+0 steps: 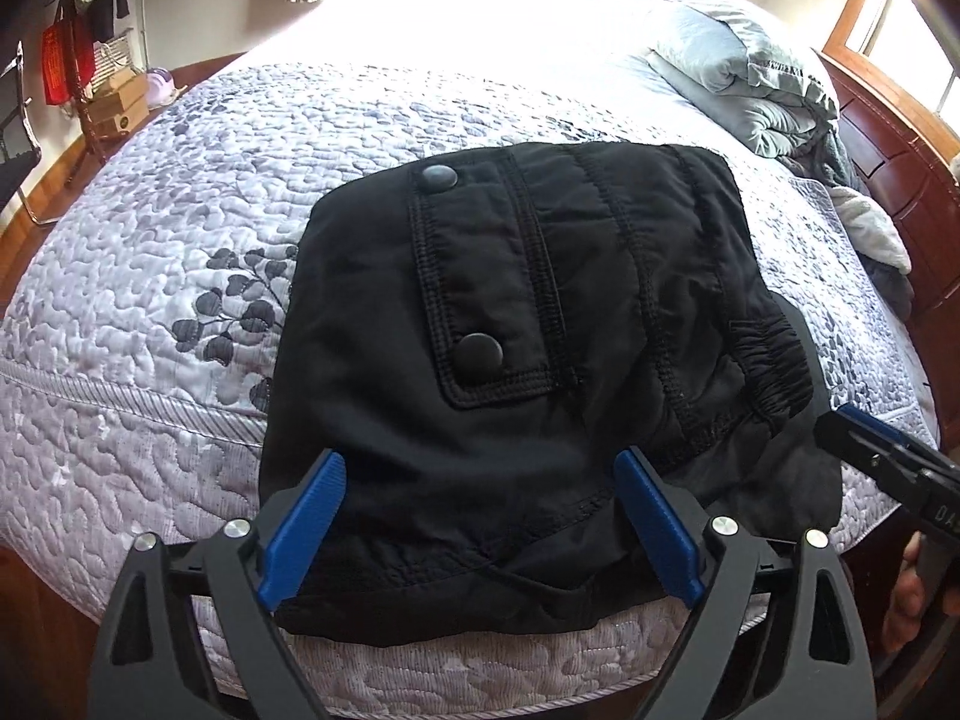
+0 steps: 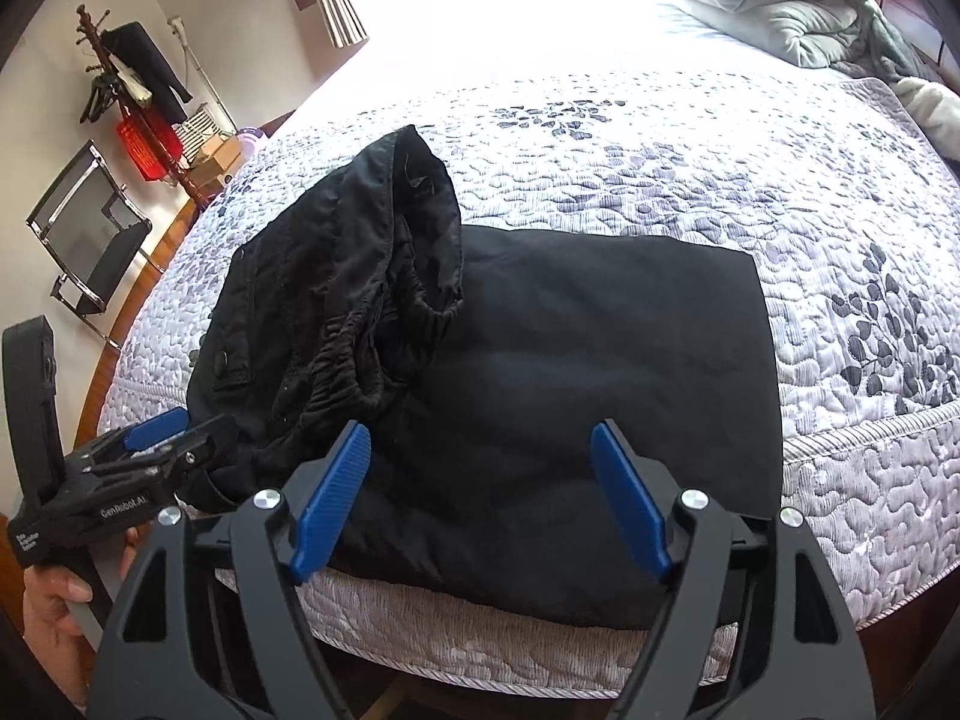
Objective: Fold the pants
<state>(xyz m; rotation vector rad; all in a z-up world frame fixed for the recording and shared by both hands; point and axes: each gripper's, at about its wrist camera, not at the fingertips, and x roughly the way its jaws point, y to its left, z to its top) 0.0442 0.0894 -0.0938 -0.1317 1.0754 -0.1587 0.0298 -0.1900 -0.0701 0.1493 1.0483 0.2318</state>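
Left wrist view shows our left claw [image 1: 480,516] released, its blue pads wide apart above the near edge of the black pants [image 1: 516,312], with cloth below the gap but not pinched. Our right claw [image 2: 480,504] is released too and hangs over the flat right part of the pants, holding nothing. The pants lie as a folded bundle at the near edge of the bed [image 1: 150,252], close to the border of the quilt.

We judge that the fold is nearly done but not tidy. In the right wrist view the waistband [image 2: 414,228] stands up in a loose hump on the left part of the bundle. If we leave it so, this hump may fall open and undo the fold. Because the bundle sits so near the bed edge, a push from a claw could also slide it over the side. The cloth looks thin and slippery, so a pinch may catch only one layer.

Around it, a crumpled grey duvet [image 1: 744,78] lies at the far right, well apart. A coat rack [image 2: 114,78] and a chair [image 2: 90,228] stand at the far left on the floor. Nothing lies between our claws and the pants.
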